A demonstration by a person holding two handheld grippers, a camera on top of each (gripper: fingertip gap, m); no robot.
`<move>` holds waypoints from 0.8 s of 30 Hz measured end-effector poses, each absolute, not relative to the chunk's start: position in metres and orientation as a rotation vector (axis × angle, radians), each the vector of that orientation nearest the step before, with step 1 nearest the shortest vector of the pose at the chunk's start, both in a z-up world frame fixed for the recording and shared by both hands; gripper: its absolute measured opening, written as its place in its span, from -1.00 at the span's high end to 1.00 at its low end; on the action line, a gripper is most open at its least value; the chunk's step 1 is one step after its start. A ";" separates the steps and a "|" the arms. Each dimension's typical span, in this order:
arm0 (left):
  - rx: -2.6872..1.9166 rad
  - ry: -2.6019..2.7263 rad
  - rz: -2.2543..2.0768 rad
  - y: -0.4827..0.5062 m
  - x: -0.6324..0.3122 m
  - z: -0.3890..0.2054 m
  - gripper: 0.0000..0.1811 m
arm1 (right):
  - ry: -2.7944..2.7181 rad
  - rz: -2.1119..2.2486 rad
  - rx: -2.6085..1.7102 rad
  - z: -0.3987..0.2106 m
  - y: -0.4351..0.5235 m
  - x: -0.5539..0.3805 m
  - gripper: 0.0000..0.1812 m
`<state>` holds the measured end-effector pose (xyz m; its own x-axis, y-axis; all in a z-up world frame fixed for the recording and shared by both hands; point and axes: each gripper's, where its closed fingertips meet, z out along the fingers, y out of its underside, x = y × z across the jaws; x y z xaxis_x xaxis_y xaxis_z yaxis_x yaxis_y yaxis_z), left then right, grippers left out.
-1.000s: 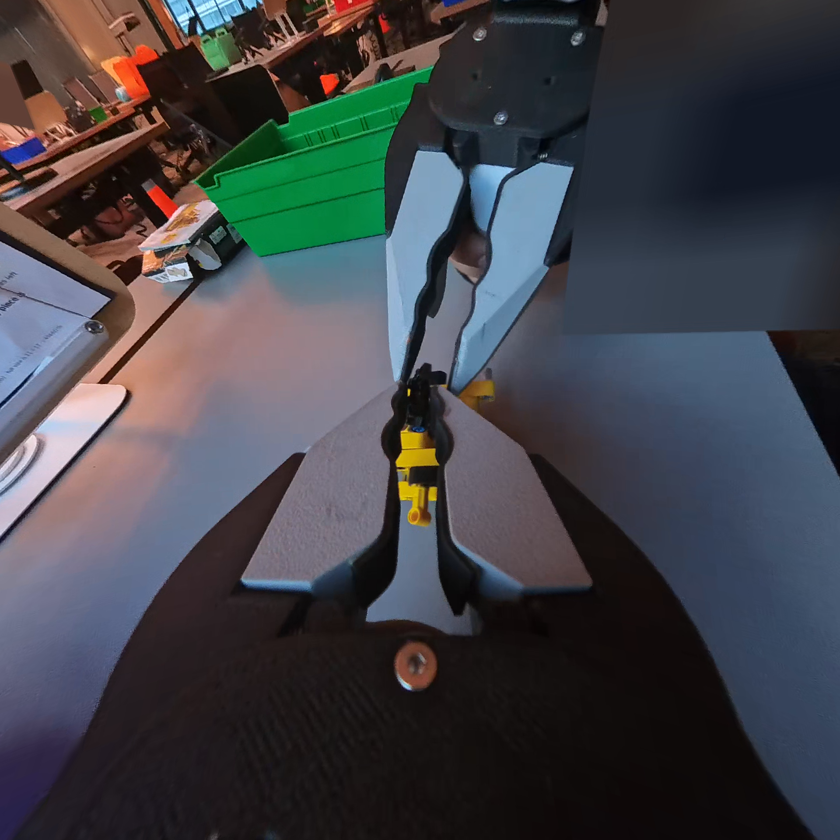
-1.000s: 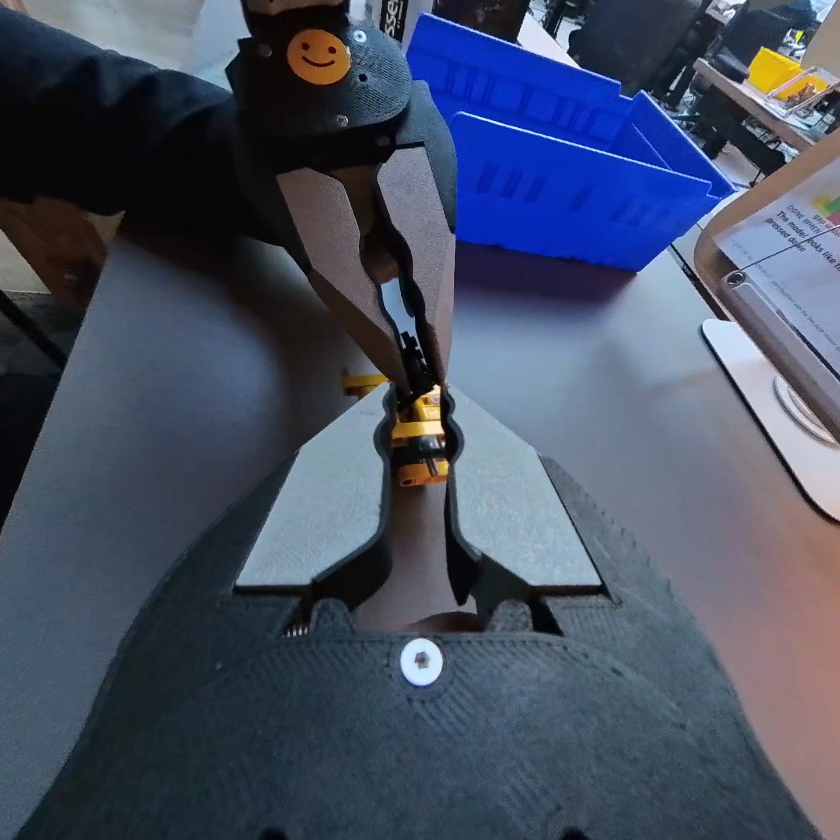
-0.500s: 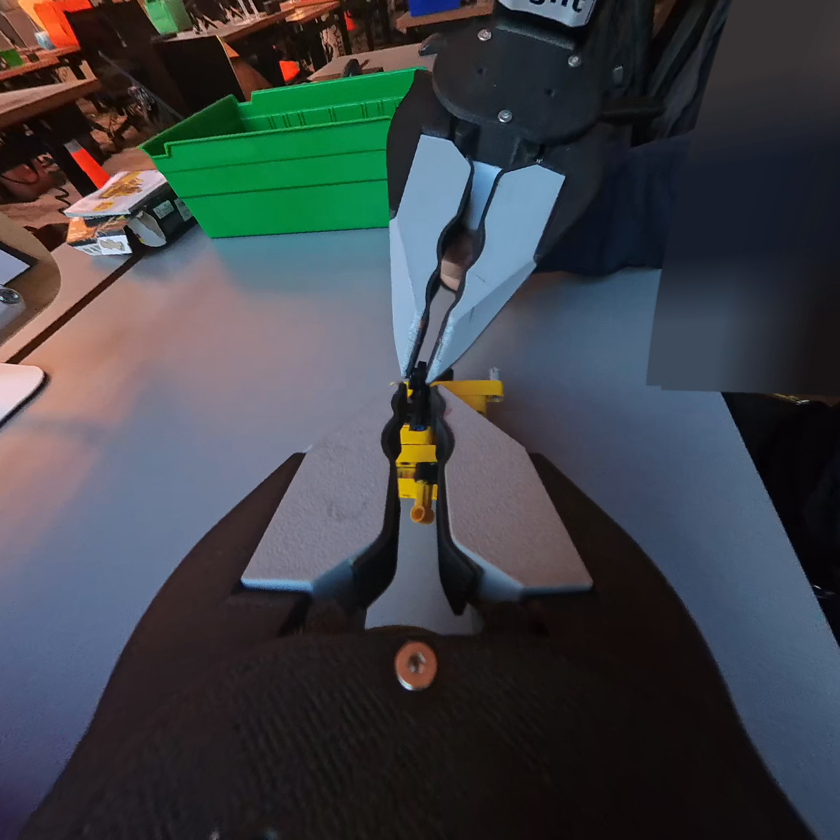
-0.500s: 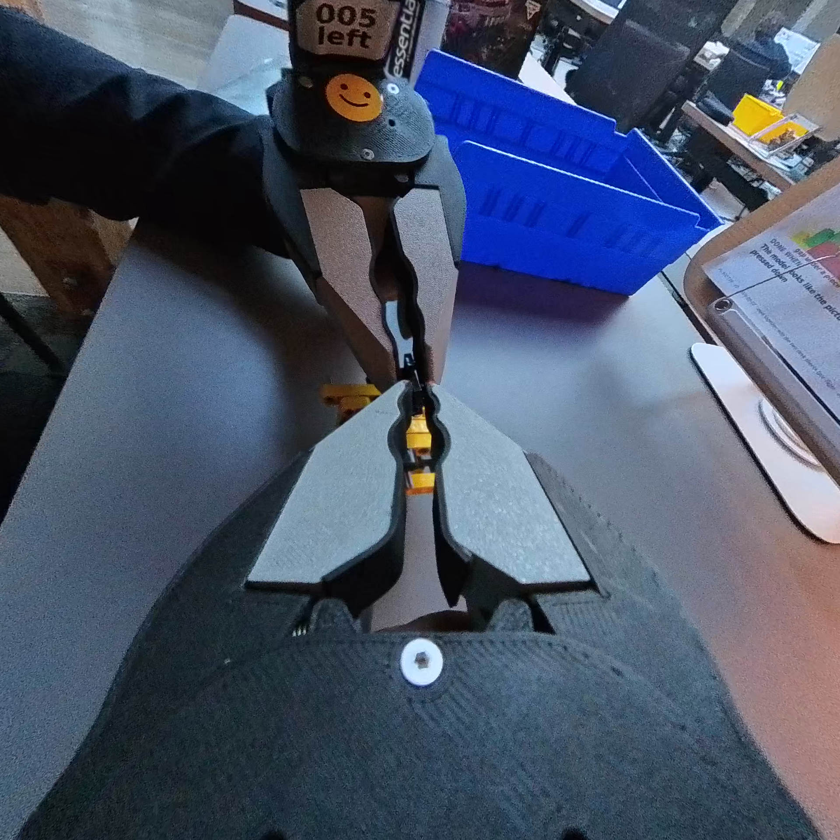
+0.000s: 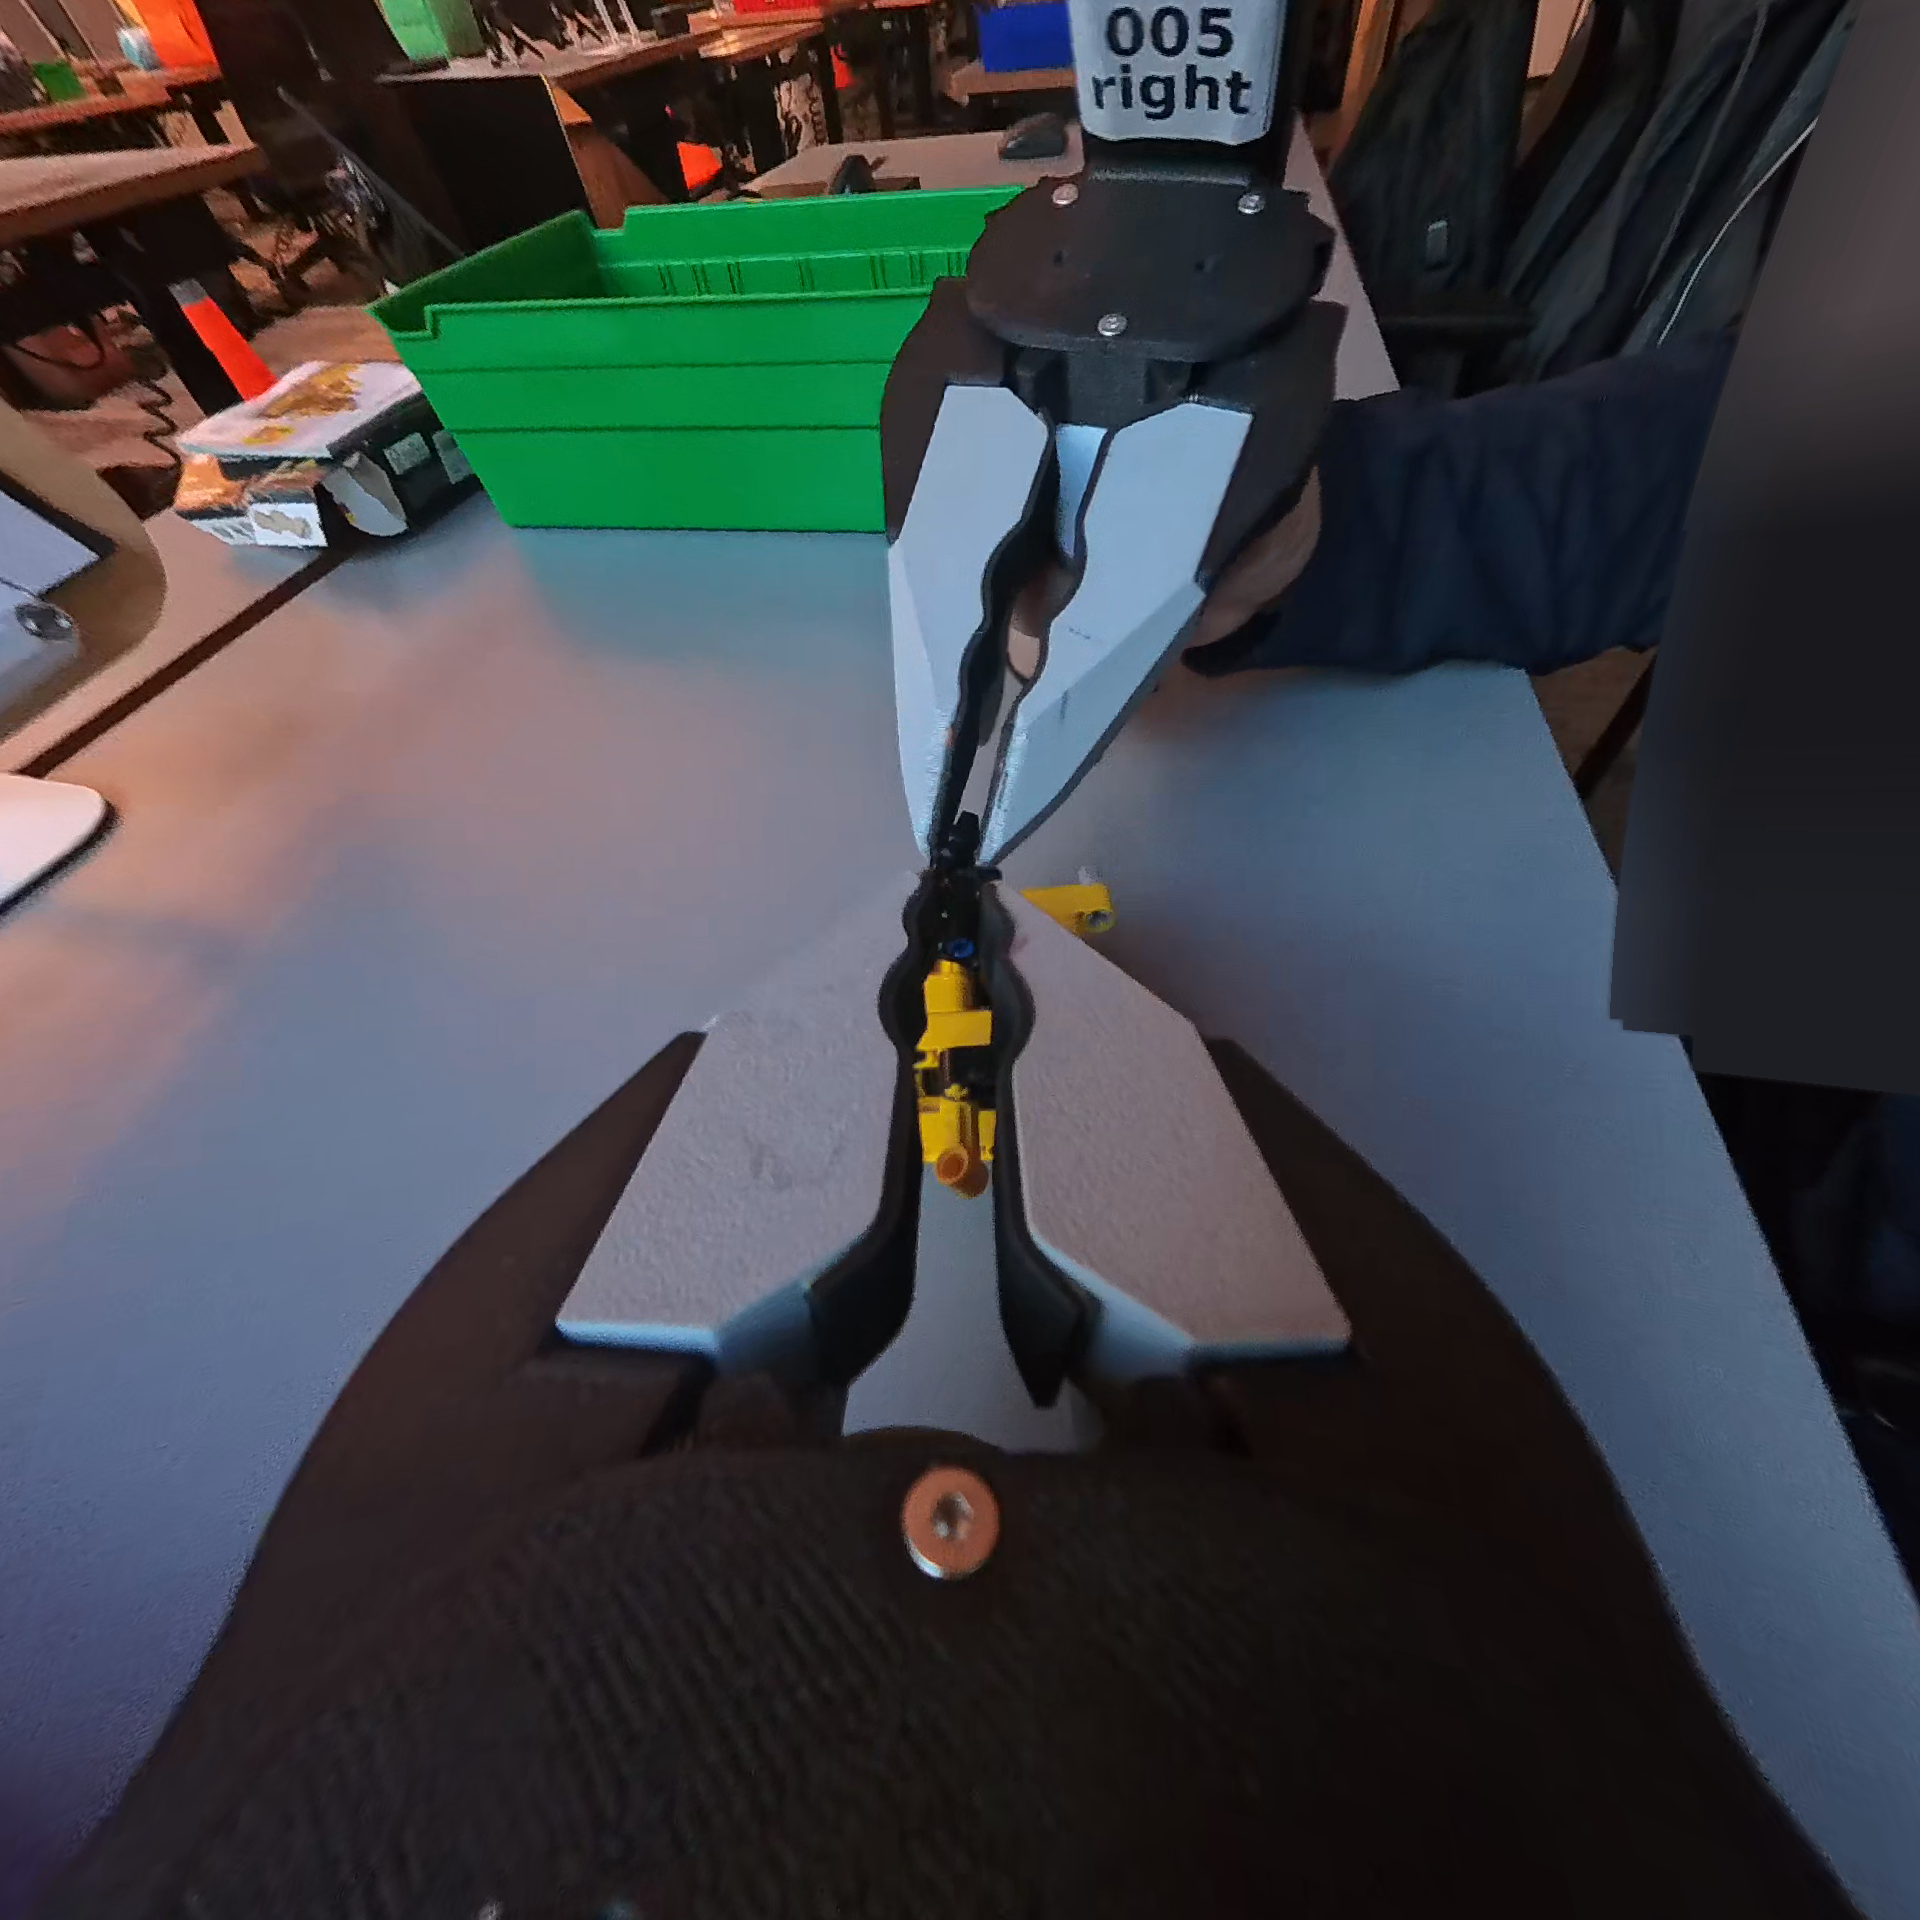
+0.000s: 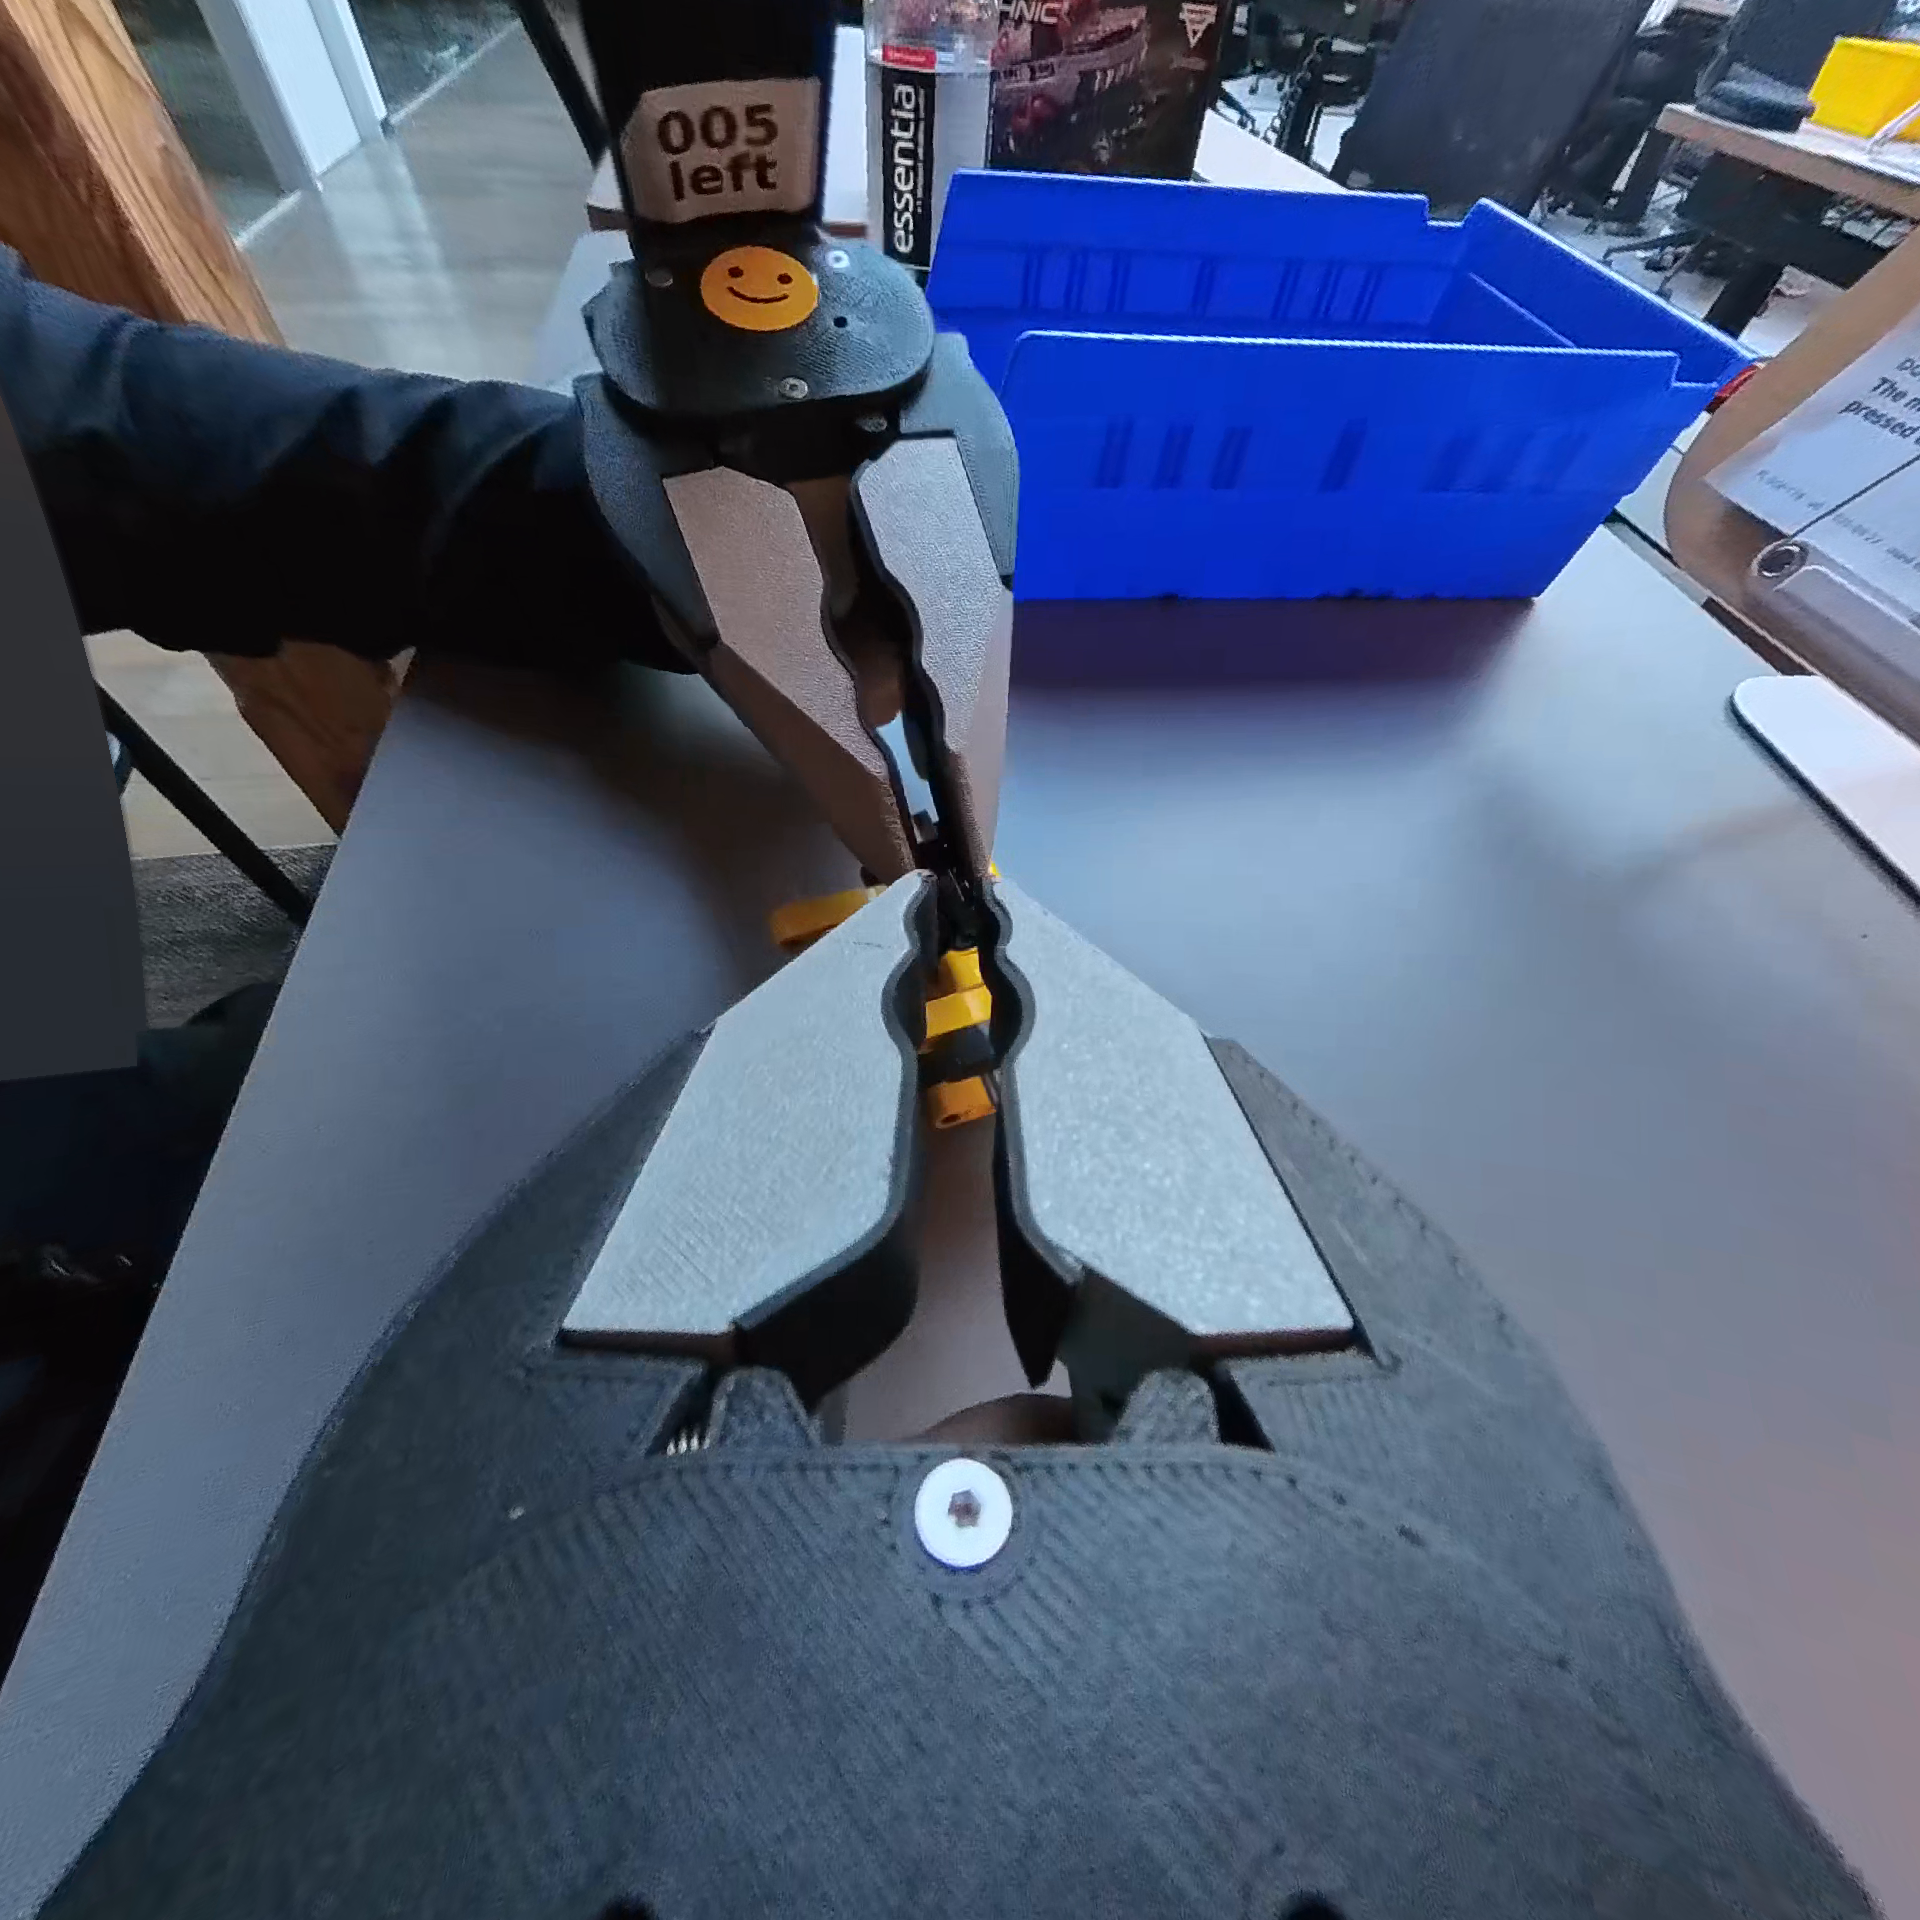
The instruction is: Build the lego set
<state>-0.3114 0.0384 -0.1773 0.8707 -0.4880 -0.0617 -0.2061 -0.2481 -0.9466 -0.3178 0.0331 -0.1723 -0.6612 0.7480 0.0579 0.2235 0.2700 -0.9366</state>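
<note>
In the left wrist view my left gripper (image 5: 956, 914) is shut on a small yellow and black lego assembly (image 5: 954, 1039) that sits in the notch between its pads. My right gripper (image 5: 966, 831) faces it tip to tip, jaws nearly together on a black piece (image 5: 961, 847). In the right wrist view my right gripper (image 6: 956, 909) is shut on a yellow and black lego part (image 6: 956, 1023). The left gripper (image 6: 940, 862) meets it at a black piece. Both are held just above the grey table (image 5: 520, 831). A loose yellow lego piece (image 5: 1070, 906) lies on the table beside the tips; it also shows in the right wrist view (image 6: 816, 920).
A green bin (image 5: 675, 416) stands at the table's far side in the left wrist view, with a small box (image 5: 312, 457) to its left. A blue bin (image 6: 1299, 447) stands beyond the grippers in the right wrist view. An instruction sheet on a stand (image 6: 1849, 499) is at the right.
My right gripper's jaws have closed from clearly apart onto the lego. Both grippers stay tip to tip, and both views have tilted so more of the opposite gripper shows.
</note>
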 end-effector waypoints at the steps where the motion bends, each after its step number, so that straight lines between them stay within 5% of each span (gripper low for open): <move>1: -1.833 0.498 -0.311 0.039 -0.312 -0.178 0.97 | -2.042 1.390 -0.883 -0.172 0.033 -0.318 0.96; 19: -1.844 0.426 -0.333 0.042 -0.324 -0.182 0.96 | -1.816 1.331 -0.977 -0.135 0.121 -0.301 0.99; 24: -1.832 0.474 -0.279 0.044 -0.318 -0.182 0.96 | -2.116 1.150 -1.246 -0.212 0.134 -0.302 0.93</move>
<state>-0.3183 0.0442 -0.1825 0.8896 -0.4543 -0.0468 -0.1796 -0.2538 -0.9504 -0.3015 0.1337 -0.2124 -0.5058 0.8614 -0.0466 0.5076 0.2535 -0.8234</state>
